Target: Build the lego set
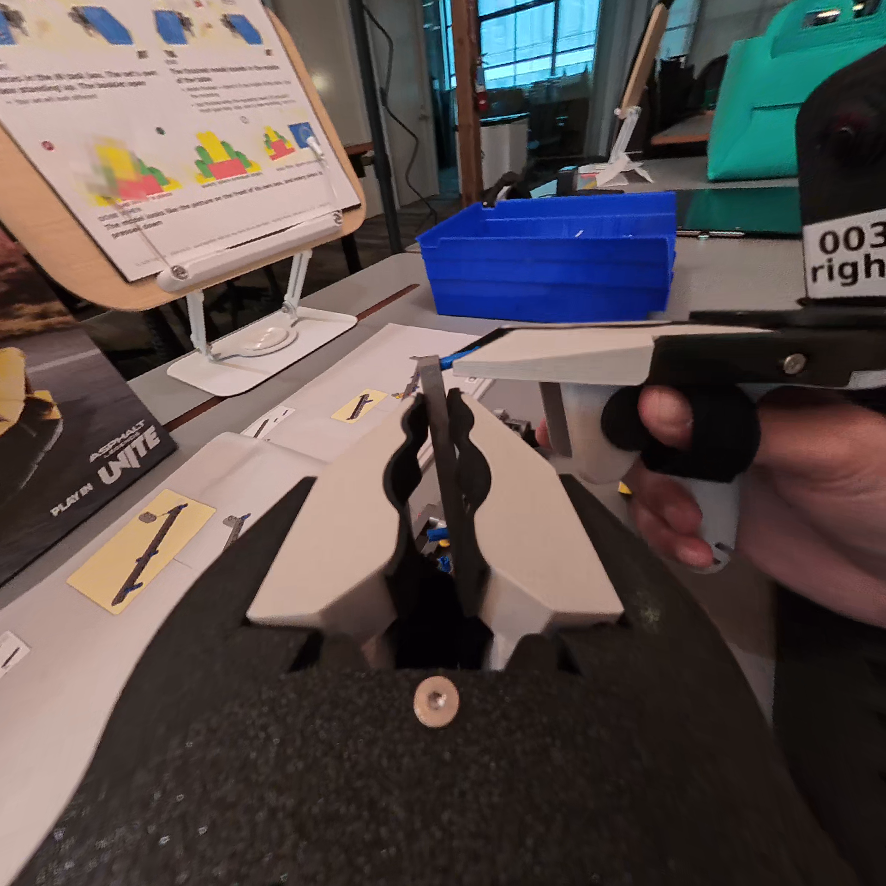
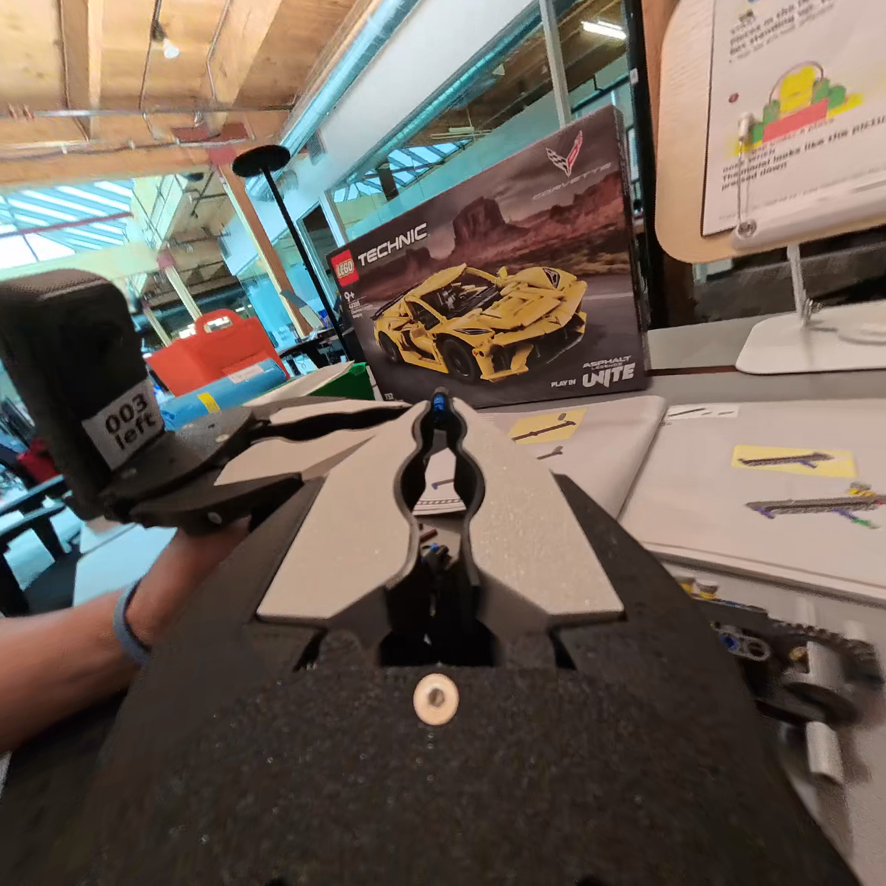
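Two grippers closed, left gripper (image 1: 438, 402) pinching beam (image 1: 443, 460), right gripper (image 2: 440, 412) pinching pin (image 2: 439, 407)

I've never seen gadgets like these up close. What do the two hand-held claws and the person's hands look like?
Each claw has two pale grey, angular fingers with wavy black inner pads, fixed to a rough black base plate bearing a silver screw. The black camera housings carry white labels. The right claw has a pale grey pistol handle with a black finger loop. A blue-grey wristband sits on the left wrist.
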The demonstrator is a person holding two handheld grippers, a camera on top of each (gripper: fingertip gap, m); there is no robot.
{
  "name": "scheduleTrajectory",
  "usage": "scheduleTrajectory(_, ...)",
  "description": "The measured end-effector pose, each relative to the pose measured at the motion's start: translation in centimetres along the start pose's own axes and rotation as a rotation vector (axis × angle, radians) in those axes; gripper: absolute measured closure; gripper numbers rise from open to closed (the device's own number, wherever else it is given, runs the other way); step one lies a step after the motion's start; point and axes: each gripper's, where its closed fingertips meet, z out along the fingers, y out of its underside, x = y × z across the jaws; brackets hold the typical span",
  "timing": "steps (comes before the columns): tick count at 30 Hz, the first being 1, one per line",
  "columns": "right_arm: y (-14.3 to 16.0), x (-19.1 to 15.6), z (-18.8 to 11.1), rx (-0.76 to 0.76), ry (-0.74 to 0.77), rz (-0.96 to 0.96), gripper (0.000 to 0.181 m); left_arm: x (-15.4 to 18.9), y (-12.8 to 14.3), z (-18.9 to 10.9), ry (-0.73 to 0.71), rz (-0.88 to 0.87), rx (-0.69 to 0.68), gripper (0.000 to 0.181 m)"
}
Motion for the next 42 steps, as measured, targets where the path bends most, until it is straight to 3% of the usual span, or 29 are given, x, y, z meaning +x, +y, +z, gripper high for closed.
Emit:
scheduleTrajectory(3, -0.2, -0.2, 0.4, 0.019, 0.007, 0.004, 0.179, -0.4, -0.2, -0.1, -0.042, -0.009, 0.017, 0.173)
scheduleTrajectory(6, -0.4, -0.5, 0.5, 0.018, -0.004, 0.005, 0.179, -0.7, -0.5, -0.4, -0.104, 0.096, 0.024, 0.173)
scheduleTrajectory(12, -0.8, -1.1, 0.6, 0.050, -0.134, 0.252, 0.179, -0.8, -1.0, -0.7, -0.161, 0.191, 0.048, 0.173)
scheduleTrajectory(18, -1.0, -1.5, 0.6, -0.008, -0.216, 0.273, 0.179, -1.1, -1.3, -1.1, -0.202, 0.379, 0.044, 0.171)
scheduleTrajectory(21, -1.2, -1.6, 0.5, -0.027, -0.180, 0.093, 0.179, -1.0, -1.5, -1.2, -0.216, 0.450, 0.046, 0.172)
scheduleTrajectory(25, -1.3, -1.7, 0.4, -0.057, -0.099, -0.219, 0.179, -0.5, -1.9, -1.3, -0.164, 0.372, 0.071, 0.172)
scheduleTrajectory(31, -1.2, -1.8, 0.6, -0.036, -0.187, 0.077, 0.179, -0.8, -1.9, -1.3, -0.180, 0.355, 0.070, 0.173)
scheduleTrajectory(34, -1.2, -1.9, 0.6, -0.065, -0.212, 0.076, 0.177, -0.8, -1.9, -1.2, -0.119, 0.276, 0.078, 0.173)
scheduleTrajectory(36, -2.2, -2.1, 0.1, -0.061, -0.274, 0.048, 0.166, -1.1, -1.7, -1.1, -0.092, 0.262, 0.068, 0.173)
scheduleTrajectory(41, -3.1, -2.1, -2.0, -0.202, -0.504, -0.147, 0.141, 1.1, -2.4, -1.7, 0.211, 0.034, 0.120, 0.174)
scheduleTrajectory(42, -2.7, -3.1, -2.7, -0.248, -0.616, -0.136, 0.141, 1.4, -2.7, -2.0, 0.254, 0.003, 0.139, 0.174)
